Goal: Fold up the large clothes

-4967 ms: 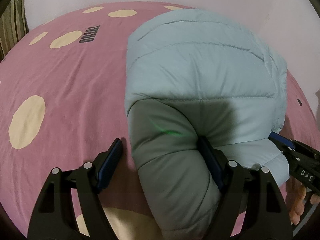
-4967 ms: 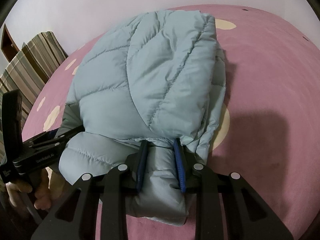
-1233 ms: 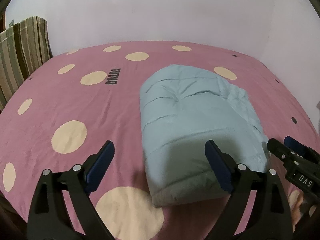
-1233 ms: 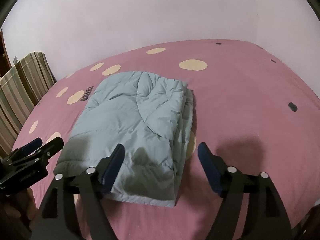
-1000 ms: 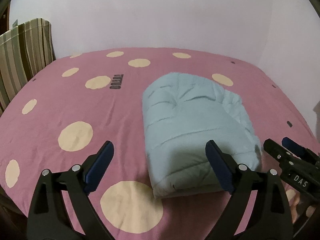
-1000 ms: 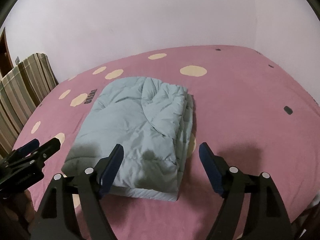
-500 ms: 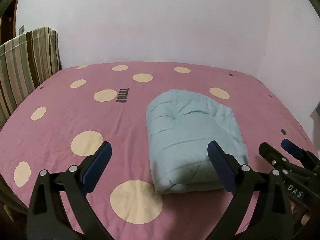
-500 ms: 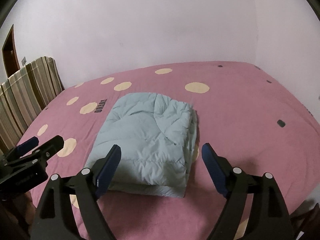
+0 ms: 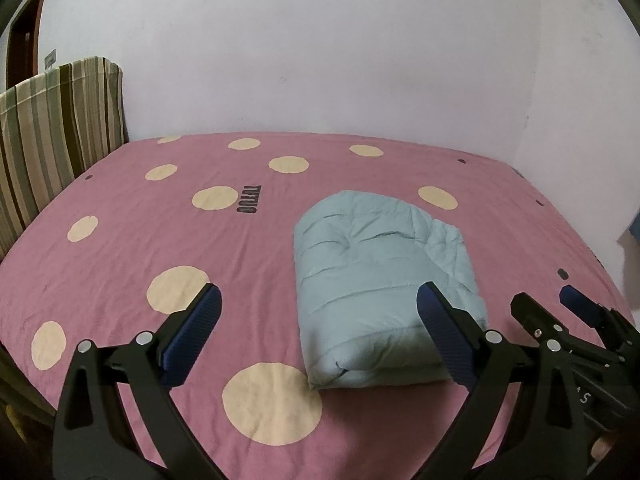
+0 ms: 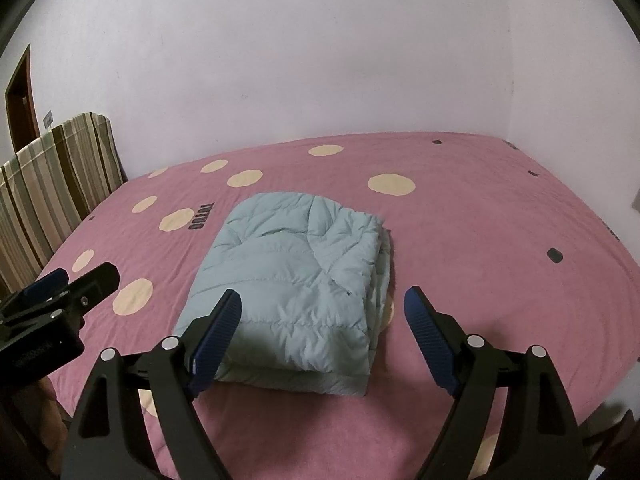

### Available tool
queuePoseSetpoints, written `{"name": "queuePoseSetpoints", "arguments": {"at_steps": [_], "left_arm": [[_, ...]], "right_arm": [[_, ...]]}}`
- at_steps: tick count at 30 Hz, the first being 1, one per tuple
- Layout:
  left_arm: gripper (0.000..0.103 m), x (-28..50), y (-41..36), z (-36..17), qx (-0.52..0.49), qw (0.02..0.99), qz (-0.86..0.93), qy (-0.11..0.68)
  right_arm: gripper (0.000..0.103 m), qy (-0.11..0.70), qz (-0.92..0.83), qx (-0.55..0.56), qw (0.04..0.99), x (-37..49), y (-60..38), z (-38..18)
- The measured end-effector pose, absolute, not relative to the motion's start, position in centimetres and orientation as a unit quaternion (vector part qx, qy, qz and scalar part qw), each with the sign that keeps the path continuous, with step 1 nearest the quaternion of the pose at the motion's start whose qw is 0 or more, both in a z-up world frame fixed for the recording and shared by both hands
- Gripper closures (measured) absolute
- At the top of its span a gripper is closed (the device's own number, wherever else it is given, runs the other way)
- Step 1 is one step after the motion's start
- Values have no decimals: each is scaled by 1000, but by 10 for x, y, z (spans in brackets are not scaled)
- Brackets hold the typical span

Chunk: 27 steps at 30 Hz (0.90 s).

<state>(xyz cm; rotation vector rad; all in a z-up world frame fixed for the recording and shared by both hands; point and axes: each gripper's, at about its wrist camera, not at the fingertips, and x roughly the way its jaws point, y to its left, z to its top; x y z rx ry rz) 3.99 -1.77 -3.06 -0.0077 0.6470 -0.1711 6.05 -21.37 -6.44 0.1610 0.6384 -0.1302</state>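
The bed's near edge is cut off behind both claws; the print on the pink spotted bedsheet (image 9: 120, 240) is too small to read. Left claw (image 9: 318, 338) and right claw (image 10: 322, 336) hover tilted downward over the near edge, jaws wide apart, holding nothing. The folded pale-blue puffer jacket (image 10: 296, 280) lies mid-bed, nearer the near edge, clear of both claws.

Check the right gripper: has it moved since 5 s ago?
Yes. The right gripper was clamped on the puffer jacket; now it is open, pulled back and up, with the folded jacket lying free on the pink bedsheet.
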Motion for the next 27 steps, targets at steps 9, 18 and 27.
{"name": "queuePoseSetpoints", "arguments": {"at_steps": [9,18,27], "left_arm": [[4,40,-18,-31,-4,946,-79,316],[4,40,-18,-30,-3,945,-79,316],[4,40,-17,-31,-1,945,-79,316]], "right_arm": [[21,314,-64,79,944,58,-211,-63],[21,315,-63,80,944,58,-211,-64],[21,316,-63,79,943,59,-211,-64]]}}
